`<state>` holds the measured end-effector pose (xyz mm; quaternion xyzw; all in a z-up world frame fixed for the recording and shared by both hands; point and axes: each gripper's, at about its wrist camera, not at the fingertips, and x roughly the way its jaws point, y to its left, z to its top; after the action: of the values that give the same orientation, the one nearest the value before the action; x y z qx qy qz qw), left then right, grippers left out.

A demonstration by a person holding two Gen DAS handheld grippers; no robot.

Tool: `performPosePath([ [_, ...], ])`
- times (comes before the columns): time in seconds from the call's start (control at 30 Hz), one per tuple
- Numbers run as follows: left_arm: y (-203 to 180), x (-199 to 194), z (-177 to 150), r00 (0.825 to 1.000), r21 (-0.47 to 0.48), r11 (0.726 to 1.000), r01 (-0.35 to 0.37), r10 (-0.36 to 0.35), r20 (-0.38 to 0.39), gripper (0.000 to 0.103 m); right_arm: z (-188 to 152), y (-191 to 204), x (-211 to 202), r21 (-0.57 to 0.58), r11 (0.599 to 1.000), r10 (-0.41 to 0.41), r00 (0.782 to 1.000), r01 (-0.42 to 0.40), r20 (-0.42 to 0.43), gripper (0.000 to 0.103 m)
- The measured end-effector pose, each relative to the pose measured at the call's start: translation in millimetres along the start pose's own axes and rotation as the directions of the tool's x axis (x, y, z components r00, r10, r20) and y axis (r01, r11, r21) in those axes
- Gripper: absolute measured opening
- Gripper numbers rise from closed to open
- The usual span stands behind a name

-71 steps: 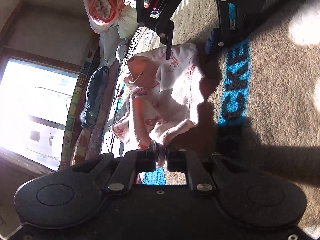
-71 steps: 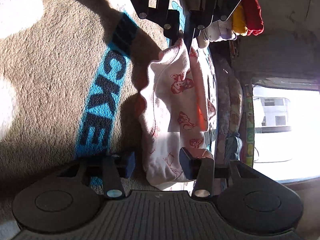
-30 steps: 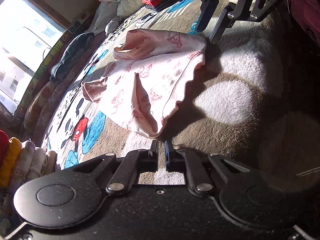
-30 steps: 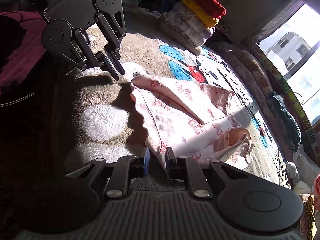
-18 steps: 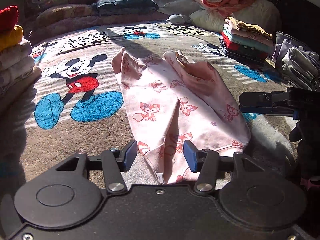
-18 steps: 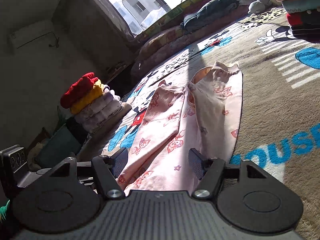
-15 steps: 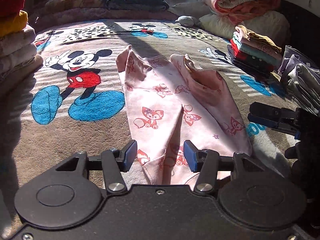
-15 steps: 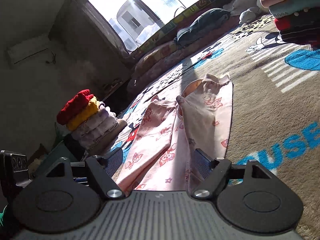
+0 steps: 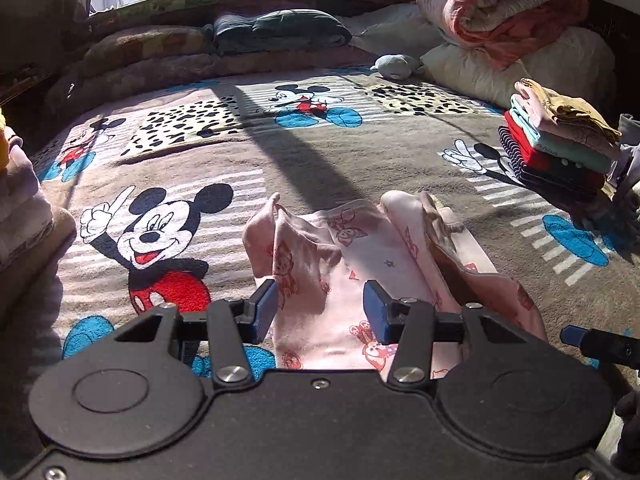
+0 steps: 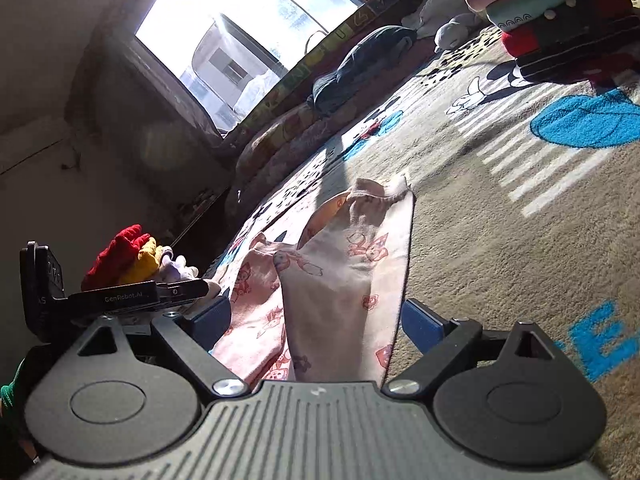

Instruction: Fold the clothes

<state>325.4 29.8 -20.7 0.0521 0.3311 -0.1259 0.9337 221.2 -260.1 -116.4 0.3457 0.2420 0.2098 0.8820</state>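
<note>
A pale pink baby garment (image 9: 360, 264) printed with small red-orange cartoon animals lies on the bed, partly folded lengthwise. Its long edges are turned inward and rumpled, with cloth standing up at the far end (image 10: 344, 264), half in sun, half in shadow.

Your left claw's body hid the pink garment's (image 9: 352, 264) near hem; the folded stack (image 9: 560, 140) was cut off.

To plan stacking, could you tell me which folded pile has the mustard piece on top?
The right pile, beside the pillows; the left pile's top is red.
</note>
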Motion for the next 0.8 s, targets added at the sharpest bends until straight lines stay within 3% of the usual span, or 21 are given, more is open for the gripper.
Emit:
performPosePath([
  [0.37,10,77,23,0.991,0.064,0.995,-0.082,0.088,-0.097,0.031,-3,-6,15,0.002,1.000,0.004,0.999,-0.004,-0.042,0.093],
  [0.43,11,91,26,0.988,0.075,0.992,-0.097,0.106,-0.116,0.019,-4,-6,16,-0.004,1.000,0.002,0.999,-0.002,-0.046,0.093],
  [0.47,10,91,25,0.986,0.085,0.991,-0.106,0.116,-0.117,0.006,-5,-7,17,-0.007,1.000,0.000,0.999,-0.001,-0.048,0.093],
  [0.5,8,91,25,0.985,0.095,0.989,-0.115,0.126,-0.117,0.003,-5,-6,18,-0.010,1.000,-0.001,0.999,0.001,-0.049,0.093],
  [0.8,0,52,17,0.984,0.120,0.979,-0.165,0.172,-0.054,0.000,-8,-3,19,-0.040,0.999,-0.015,0.999,0.014,-0.047,0.093],
])
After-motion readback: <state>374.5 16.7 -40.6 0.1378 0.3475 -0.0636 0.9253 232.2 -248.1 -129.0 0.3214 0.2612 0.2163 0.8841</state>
